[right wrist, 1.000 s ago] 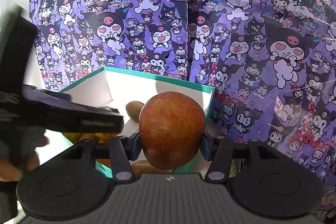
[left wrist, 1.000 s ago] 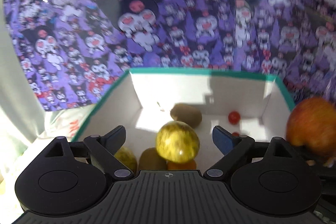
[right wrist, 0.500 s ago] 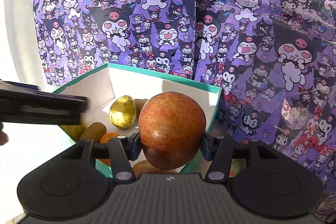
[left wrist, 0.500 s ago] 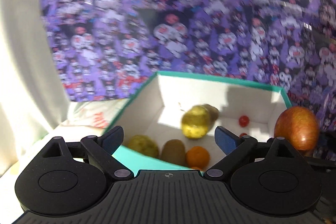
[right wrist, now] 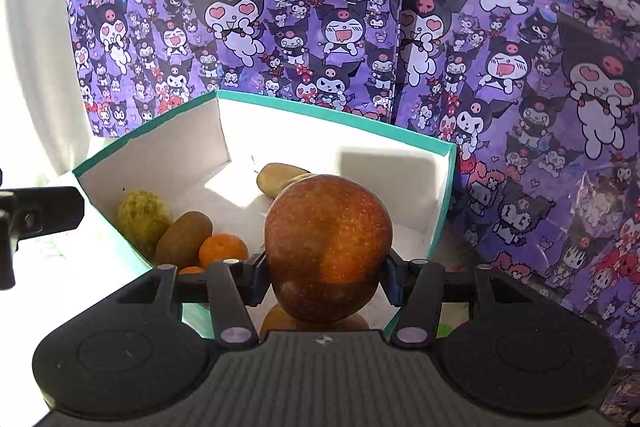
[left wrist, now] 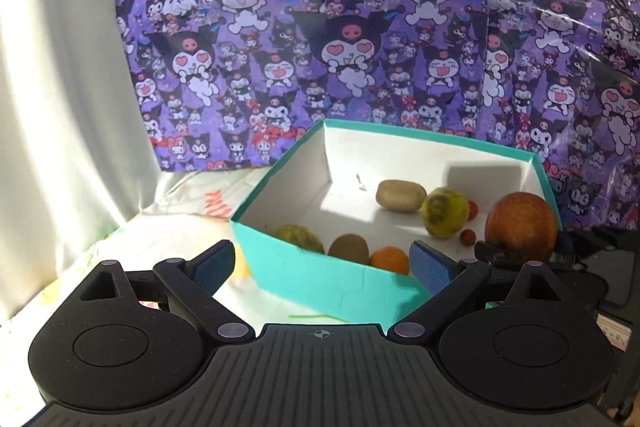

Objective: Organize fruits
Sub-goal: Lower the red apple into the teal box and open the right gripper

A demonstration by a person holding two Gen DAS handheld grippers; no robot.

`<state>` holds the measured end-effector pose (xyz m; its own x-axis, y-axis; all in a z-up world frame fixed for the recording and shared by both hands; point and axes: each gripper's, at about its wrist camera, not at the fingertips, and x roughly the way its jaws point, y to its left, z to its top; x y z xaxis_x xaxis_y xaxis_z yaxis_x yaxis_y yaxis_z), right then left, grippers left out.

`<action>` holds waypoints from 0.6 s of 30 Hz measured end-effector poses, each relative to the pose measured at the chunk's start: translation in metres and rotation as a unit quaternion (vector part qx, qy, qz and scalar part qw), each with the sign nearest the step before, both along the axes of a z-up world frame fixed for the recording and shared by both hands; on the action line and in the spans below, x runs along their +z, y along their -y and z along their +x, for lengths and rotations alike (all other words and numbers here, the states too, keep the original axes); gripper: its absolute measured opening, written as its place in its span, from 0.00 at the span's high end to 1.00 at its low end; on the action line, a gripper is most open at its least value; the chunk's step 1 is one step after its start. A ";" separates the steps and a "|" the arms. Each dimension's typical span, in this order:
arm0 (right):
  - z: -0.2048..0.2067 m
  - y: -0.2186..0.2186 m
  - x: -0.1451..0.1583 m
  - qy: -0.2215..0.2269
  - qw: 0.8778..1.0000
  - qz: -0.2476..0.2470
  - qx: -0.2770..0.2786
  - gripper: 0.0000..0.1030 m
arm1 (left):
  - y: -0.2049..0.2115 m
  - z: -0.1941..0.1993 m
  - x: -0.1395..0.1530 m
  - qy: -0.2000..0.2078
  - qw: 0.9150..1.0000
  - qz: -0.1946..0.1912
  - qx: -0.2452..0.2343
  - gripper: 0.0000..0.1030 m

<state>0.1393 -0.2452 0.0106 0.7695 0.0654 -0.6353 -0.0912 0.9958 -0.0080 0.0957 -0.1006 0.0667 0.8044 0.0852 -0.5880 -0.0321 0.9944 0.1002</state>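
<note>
A teal box point(left wrist: 320, 275) with white inside holds several fruits: a yellow-green fruit point(left wrist: 445, 211), two kiwis point(left wrist: 401, 195) point(left wrist: 349, 247), an orange point(left wrist: 389, 259), a greenish fruit point(left wrist: 299, 237) and small red tomatoes point(left wrist: 466, 236). My left gripper point(left wrist: 322, 263) is open and empty, in front of the box's near wall. My right gripper point(right wrist: 325, 277) is shut on a red apple point(right wrist: 328, 247), held over the box's near right corner point(right wrist: 444, 195). The apple also shows in the left wrist view point(left wrist: 522, 225).
A purple cartoon-print sheet point(left wrist: 360, 47) stands behind the box. A white curtain point(left wrist: 60, 87) hangs at the left. The box sits on a light printed cloth point(left wrist: 180, 211). A green strip point(left wrist: 316, 315) lies in front of the box.
The yellow-green fruit left my left gripper and now lies in the box. My left gripper has pulled back, out of the box. The right gripper keeps the apple, slightly nearer the box.
</note>
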 end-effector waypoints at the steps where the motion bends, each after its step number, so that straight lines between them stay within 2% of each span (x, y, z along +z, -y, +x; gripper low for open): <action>1: 0.001 0.000 0.000 -0.002 1.000 -0.001 -0.001 0.48 | 0.000 -0.001 0.000 0.000 1.000 0.001 0.000 0.06; 7: 0.006 -0.003 0.001 -0.023 0.999 -0.023 0.006 0.47 | 0.000 -0.003 -0.001 -0.009 1.000 0.006 0.000 0.06; 9: 0.008 -0.003 0.002 -0.029 0.999 -0.018 0.011 0.43 | 0.000 -0.004 -0.001 -0.011 1.000 0.004 -0.002 0.06; 10: 0.008 -0.002 0.003 -0.030 0.999 -0.014 0.011 0.39 | 0.000 -0.004 -0.001 -0.012 1.000 0.003 -0.004 0.06; 11: 0.007 -0.002 0.005 -0.028 0.999 -0.013 0.008 0.28 | 0.001 -0.005 -0.001 -0.013 1.000 0.003 -0.005 0.06; 14: 0.002 -0.002 0.017 -0.021 1.000 -0.006 0.009 0.10 | 0.001 -0.005 -0.001 -0.018 1.000 0.002 -0.004 0.05; 16: -0.002 -0.002 0.025 -0.028 1.000 -0.006 0.001 0.00 | -0.001 -0.005 -0.001 -0.022 1.000 0.000 0.001 0.04; 18: -0.004 0.001 0.032 -0.048 0.999 -0.005 -0.006 0.00 | -0.005 -0.004 0.000 -0.030 0.999 -0.009 0.003 0.03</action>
